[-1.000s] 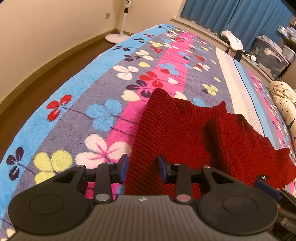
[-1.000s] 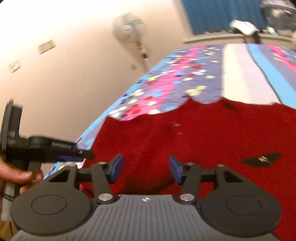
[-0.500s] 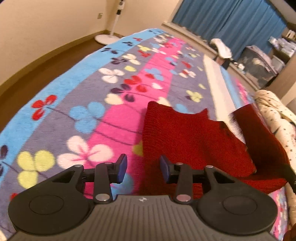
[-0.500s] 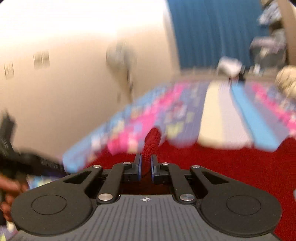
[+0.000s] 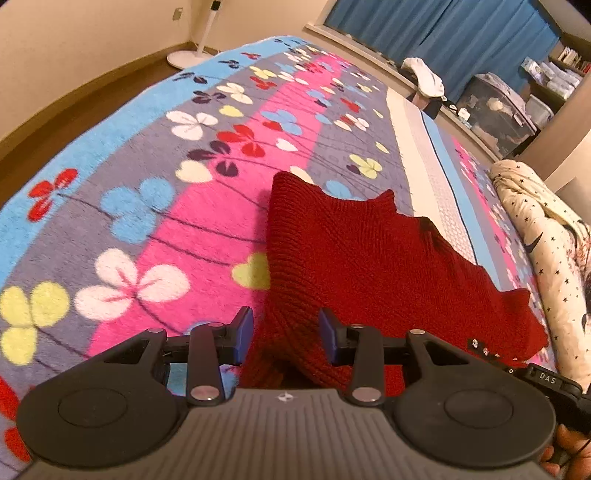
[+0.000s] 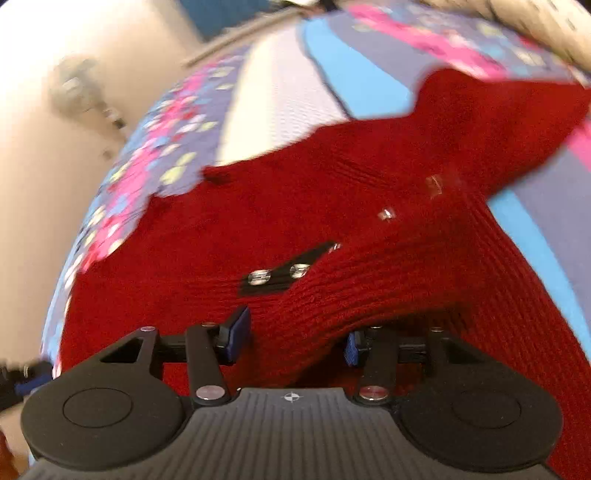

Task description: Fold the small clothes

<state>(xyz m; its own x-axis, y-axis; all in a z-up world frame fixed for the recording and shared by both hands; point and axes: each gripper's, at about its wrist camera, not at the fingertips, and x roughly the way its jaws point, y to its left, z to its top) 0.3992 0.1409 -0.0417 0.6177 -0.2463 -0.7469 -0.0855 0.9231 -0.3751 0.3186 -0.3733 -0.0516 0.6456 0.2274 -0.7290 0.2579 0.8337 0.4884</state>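
A small red knit sweater (image 5: 354, 254) lies on the flowered blanket (image 5: 155, 177), partly folded over itself. My left gripper (image 5: 286, 338) is open, with the sweater's near left edge bunched between its blue pads without being clamped. In the right wrist view the sweater (image 6: 332, 206) fills the middle, showing a black label with metal snaps (image 6: 280, 275). My right gripper (image 6: 295, 338) is open, and a raised fold of the knit sits between its fingers and drapes over the right one.
A cream star-print duvet (image 5: 546, 236) lies along the bed's right side. A fan stand (image 5: 192, 51) stands on the wooden floor beyond the bed. Storage bins (image 5: 495, 110) and blue curtains (image 5: 443, 26) are at the far wall.
My right gripper was shut on a pinched fold of the sweater half a second ago; it has opened and dropped low over the garment. The lifted sleeve side now lies flat.
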